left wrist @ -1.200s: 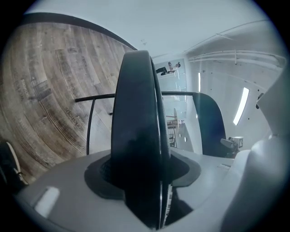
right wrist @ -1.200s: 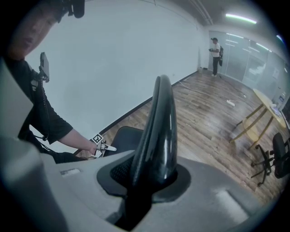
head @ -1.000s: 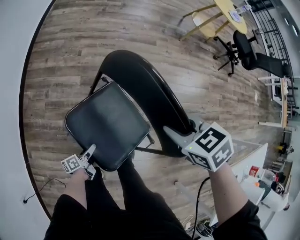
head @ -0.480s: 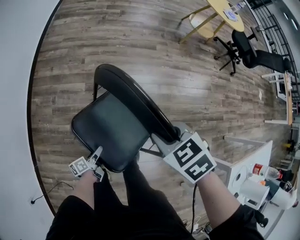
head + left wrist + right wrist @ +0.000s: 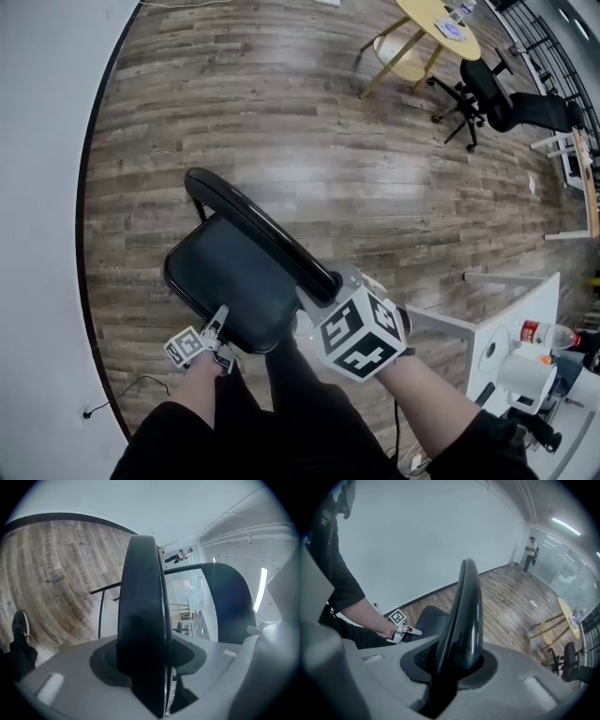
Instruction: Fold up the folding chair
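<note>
The black folding chair stands on the wood floor in front of me. My left gripper (image 5: 217, 323) is shut on the front edge of its padded seat (image 5: 230, 277). Its jaws have just been closing, with the seat edge (image 5: 143, 620) between them. My right gripper (image 5: 323, 295) is shut on the near end of the curved backrest (image 5: 258, 230), whose thin edge (image 5: 464, 611) rises straight up between the jaws. The seat lies close against the backrest. In the right gripper view, the left gripper (image 5: 410, 631) shows at the seat (image 5: 429, 618) below.
A white wall runs along the left. A yellow round table (image 5: 441, 28) and a black office chair (image 5: 487, 89) stand far back on the right. A white table (image 5: 511, 309) with a bottle (image 5: 544, 335) is close on my right. A cable (image 5: 122, 394) lies by the wall. A person (image 5: 530, 550) stands far off.
The seat has swung up closer to the backrest and the chair looks narrower. The right gripper with the backrest has come left and nearer to me; the left gripper has risen with the seat edge.
</note>
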Motion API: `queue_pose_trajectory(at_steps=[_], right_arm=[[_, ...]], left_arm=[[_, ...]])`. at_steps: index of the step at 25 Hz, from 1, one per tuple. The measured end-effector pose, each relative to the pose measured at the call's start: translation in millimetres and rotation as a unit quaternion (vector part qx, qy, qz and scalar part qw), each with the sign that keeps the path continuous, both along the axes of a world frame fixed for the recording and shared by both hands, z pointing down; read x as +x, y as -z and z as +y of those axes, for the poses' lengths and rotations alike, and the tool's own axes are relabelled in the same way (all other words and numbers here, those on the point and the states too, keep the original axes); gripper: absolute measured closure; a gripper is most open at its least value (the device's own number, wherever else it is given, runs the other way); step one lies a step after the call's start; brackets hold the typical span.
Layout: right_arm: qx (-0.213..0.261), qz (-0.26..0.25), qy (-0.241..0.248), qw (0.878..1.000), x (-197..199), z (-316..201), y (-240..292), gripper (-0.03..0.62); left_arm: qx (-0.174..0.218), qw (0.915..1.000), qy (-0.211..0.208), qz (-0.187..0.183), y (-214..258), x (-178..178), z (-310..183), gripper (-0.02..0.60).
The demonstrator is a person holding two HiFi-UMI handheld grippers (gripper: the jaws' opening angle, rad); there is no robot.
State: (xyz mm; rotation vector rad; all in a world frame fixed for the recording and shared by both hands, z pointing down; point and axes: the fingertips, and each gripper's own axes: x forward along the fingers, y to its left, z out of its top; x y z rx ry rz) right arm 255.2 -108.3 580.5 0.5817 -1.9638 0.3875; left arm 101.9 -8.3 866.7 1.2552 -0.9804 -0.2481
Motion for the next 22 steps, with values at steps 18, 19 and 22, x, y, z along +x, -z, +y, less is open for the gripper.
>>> queue_pose_trajectory(at_steps=[18, 19, 22], right_arm=[[0.050, 0.041, 0.039, 0.997, -28, 51, 10, 0.513], [0.053, 0.043, 0.040, 0.997, -29, 53, 10, 0.513], [0.060, 0.049, 0.047, 0.996, -33, 60, 9, 0.511]], left_arm=[[-0.026, 0.9990, 0.026, -0.025, 29, 28, 1, 0.378], [-0.027, 0.9989, 0.028, -0.026, 30, 30, 0, 0.379], [-0.031, 0.9985, 0.033, -0.031, 32, 34, -1, 0.380]])
